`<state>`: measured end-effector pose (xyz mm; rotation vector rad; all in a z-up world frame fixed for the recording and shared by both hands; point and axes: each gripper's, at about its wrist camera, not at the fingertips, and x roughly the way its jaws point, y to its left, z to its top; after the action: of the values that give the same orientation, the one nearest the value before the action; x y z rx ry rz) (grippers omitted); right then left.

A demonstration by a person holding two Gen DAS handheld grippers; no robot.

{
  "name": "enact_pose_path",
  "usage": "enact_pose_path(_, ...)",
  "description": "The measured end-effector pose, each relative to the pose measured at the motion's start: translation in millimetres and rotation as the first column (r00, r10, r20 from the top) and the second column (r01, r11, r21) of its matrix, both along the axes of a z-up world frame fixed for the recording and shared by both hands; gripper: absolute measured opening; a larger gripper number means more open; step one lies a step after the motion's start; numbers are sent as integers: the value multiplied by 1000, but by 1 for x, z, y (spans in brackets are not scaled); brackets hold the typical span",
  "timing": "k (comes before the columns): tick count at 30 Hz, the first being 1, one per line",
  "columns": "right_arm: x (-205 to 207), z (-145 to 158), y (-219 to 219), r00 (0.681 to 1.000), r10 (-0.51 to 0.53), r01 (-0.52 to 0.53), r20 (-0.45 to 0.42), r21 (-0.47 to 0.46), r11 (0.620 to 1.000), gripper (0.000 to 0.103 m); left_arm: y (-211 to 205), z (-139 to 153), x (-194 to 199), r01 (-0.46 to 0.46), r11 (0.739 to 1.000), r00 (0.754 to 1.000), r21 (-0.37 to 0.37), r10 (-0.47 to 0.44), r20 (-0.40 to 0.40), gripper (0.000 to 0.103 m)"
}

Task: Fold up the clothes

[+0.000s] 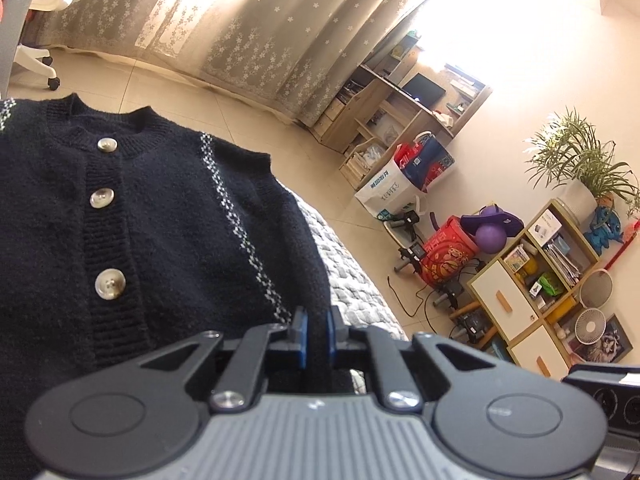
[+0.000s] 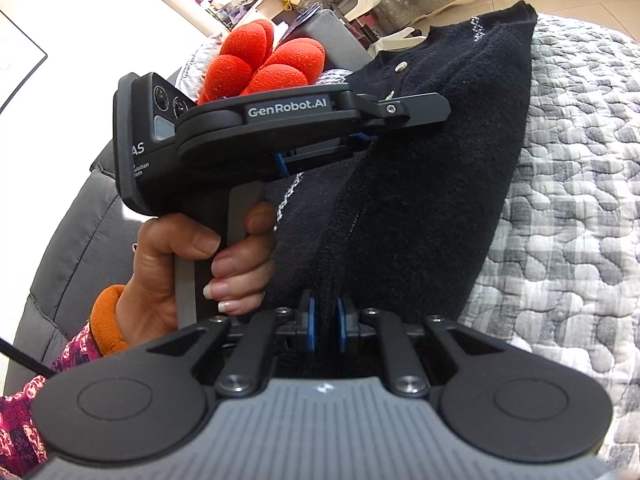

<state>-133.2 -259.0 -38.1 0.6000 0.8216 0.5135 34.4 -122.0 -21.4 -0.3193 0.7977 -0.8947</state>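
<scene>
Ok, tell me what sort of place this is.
Most likely a lived-in home room, perhaps a bedroom or living room: a quilted bedspread under the black cardigan, lace curtains over a bright window, and a cluttered storage shelf with a potted plant.

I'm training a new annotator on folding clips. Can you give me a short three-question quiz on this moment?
1. True or false: both grippers are shut on the cardigan.
2. Multiple choice: what does the cardigan lie on? A) bare floor B) a grey quilt C) a wooden desk
3. Fill in: in the left wrist view, the cardigan shows ___ buttons down its front.

Key
1. True: dark knit is pinched between the blue pads of the left gripper and of the right gripper.
2. B
3. Three
</scene>
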Motion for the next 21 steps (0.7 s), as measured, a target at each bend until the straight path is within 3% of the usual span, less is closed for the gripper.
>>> enact_pose_path(9,13,7,29,998,58,-59,34,21,998,15,51,10,0,-88,996,996,-28,88,31,9)
enact_pose_path(21,37,8,76,988,148,-149,41,19,989,15,111,16,-5,-190,982,977,2,188,103,9)
